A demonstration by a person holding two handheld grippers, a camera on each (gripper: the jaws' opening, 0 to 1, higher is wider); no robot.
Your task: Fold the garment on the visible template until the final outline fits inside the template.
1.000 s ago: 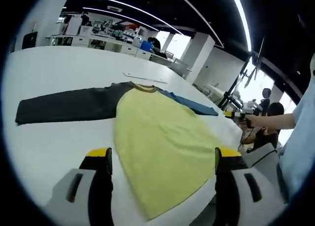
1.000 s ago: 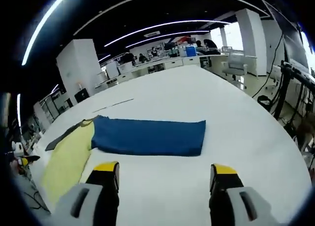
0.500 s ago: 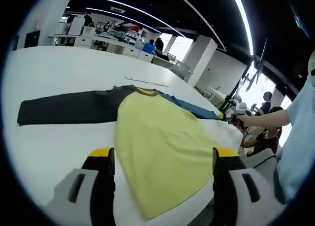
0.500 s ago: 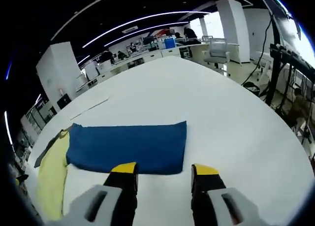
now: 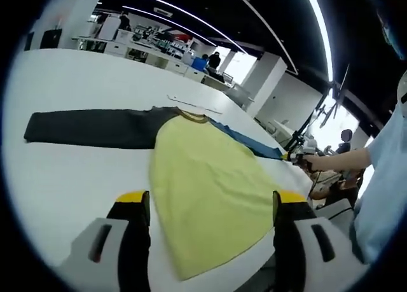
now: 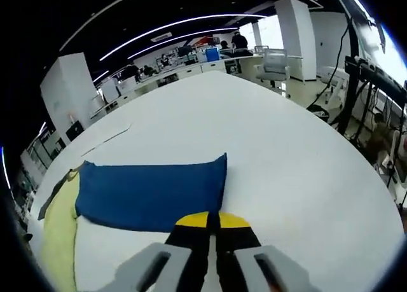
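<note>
A raglan shirt lies flat on the white table (image 5: 57,171). Its yellow body (image 5: 203,184) runs between my left gripper's (image 5: 210,206) open jaws, which hover above the hem. The dark grey sleeve (image 5: 89,128) stretches away to the left. The blue sleeve (image 5: 251,144) runs right to where a person's hand holds the right gripper (image 5: 297,157). In the right gripper view the blue sleeve (image 6: 149,191) lies spread. My right gripper (image 6: 213,221) has its jaws pressed together at the near cuff corner. The yellow body (image 6: 57,238) shows at the left.
A thin pale strip (image 5: 191,103) lies on the table beyond the collar, also seen as a strip (image 6: 105,139) past the blue sleeve. The table edge curves off at the right (image 6: 356,177). A person's light sleeve (image 5: 381,196) stands at the right, with desks and people behind.
My right gripper moved in to the blue sleeve's cuff and its jaws went from wide open to shut. The left gripper stayed open over the yellow hem.
</note>
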